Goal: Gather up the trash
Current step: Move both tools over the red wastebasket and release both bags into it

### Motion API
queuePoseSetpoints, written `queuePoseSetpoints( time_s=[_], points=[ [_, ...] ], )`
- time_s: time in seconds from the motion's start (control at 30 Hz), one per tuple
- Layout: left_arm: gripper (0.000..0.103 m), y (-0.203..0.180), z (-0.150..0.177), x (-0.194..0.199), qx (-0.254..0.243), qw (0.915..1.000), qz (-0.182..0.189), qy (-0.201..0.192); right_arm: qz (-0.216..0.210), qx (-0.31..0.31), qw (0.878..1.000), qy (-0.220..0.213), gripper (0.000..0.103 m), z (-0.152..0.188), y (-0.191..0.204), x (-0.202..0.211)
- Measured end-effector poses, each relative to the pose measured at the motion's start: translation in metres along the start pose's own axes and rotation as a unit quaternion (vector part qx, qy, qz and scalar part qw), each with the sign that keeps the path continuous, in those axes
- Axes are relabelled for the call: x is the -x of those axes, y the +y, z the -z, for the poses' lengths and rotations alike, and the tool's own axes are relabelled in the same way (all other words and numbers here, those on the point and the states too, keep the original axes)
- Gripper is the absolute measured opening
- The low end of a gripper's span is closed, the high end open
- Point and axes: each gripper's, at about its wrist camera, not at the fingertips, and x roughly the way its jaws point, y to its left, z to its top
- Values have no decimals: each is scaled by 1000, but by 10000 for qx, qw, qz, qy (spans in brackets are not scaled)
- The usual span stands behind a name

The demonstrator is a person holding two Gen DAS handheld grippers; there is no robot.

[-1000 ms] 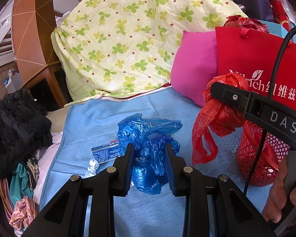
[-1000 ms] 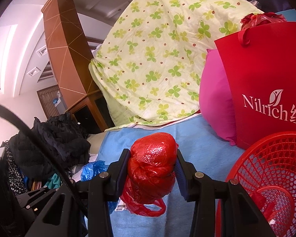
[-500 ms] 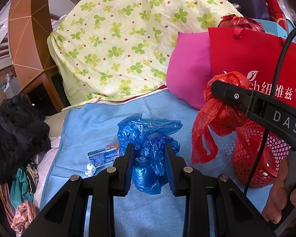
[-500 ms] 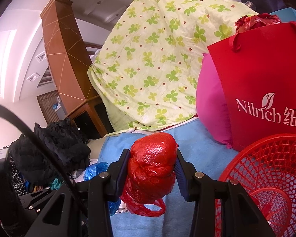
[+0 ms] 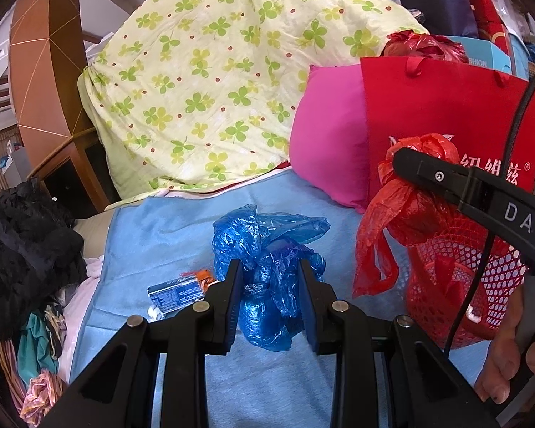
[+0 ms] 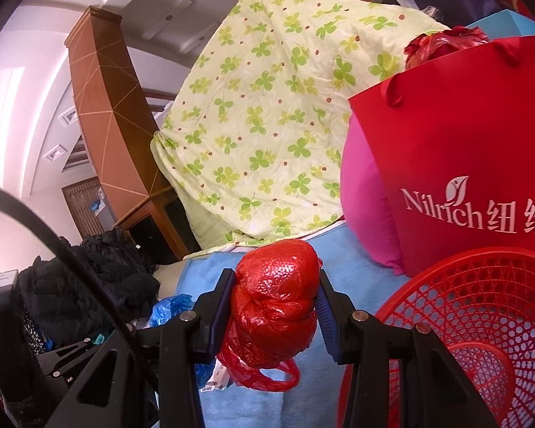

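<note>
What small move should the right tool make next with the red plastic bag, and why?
Probably carry it a little further over the red basket and then open. The right tool is shut on the red plastic bag, which hangs beside the basket's rim, not yet above its opening. The left tool holds the blue plastic bag and can follow.

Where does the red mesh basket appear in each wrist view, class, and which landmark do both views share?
Left wrist view: red mesh basket at the right edge, behind the right gripper and its red bag.
Right wrist view: it fills the lower right corner.
Shared landmark: the red Nilrich paper bag.
</note>
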Motion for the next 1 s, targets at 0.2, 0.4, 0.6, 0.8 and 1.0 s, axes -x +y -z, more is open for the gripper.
queuePoseSetpoints(
  time_s=[0.2, 0.4, 0.6, 0.8, 1.0],
  points=[
    [32, -12, -7, 6, 26, 9991, 393, -186, 75, -126, 9998, -145, 47, -6, -14, 12],
    [33, -29, -13, 5, -38, 9943, 1033, -245, 216, -249, 9990, -290, 47, -12, -33, 26],
    [33, -49, -18, 3, -25, 9850, 1720, -129, 360, -426, 9978, -367, 47, -17, -55, 38],
    [35, -75, -23, 0, -130, 9752, 2207, -69, 602, -673, 9947, -490, 48, -21, -83, 57],
    [36, -98, -22, -6, -243, 9692, 2450, 62, 1019, -954, 9889, -518, 50, -24, -112, 70]
  ],
)
